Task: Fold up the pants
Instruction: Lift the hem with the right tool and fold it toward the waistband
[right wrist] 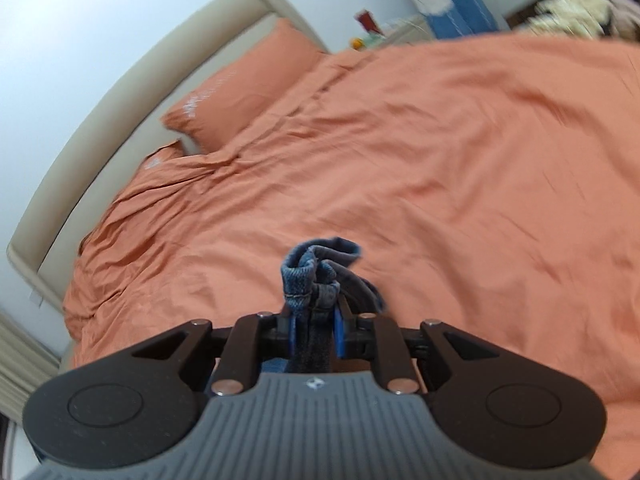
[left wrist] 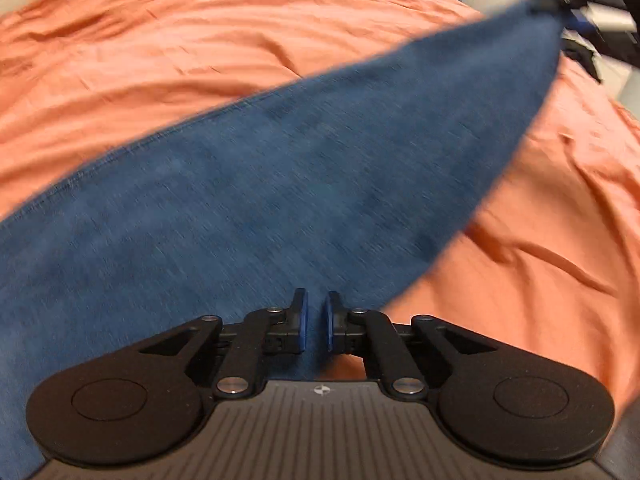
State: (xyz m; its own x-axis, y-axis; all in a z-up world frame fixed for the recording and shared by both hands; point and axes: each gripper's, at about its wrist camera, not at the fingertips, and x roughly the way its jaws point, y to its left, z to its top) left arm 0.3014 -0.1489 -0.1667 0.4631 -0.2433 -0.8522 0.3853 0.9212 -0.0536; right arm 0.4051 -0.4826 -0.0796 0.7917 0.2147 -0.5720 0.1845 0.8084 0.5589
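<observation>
1. The left tool sits at the bottom centre of the left wrist view, its two blue pads drawn almost together with only a thin slit between them; it is clenched, and no cloth shows in the slit.
2. The pants, blue denim, run as a broad band from the lower left of that view up to the upper right, tapering to a point there. They pass under and beyond the left tool's fingertips.
3. At the upper right corner of the left wrist view the narrow end of the pants meets a dark, blurred shape; what it is cannot be told.
4. The bed, covered in wrinkled orange bedding, fills the rest of the left wrist view on both sides of the pants.
5. In the right wrist view the right tool stands at the bottom centre, clamped on a bunched fold of the pants. The denim is pinched between the blue pads and bulges out past the fingertips.
6. Beyond it the bed spreads across the middle and right of the frame.
7. An orange pillow lies in the upper left, against a beige headboard.
</observation>
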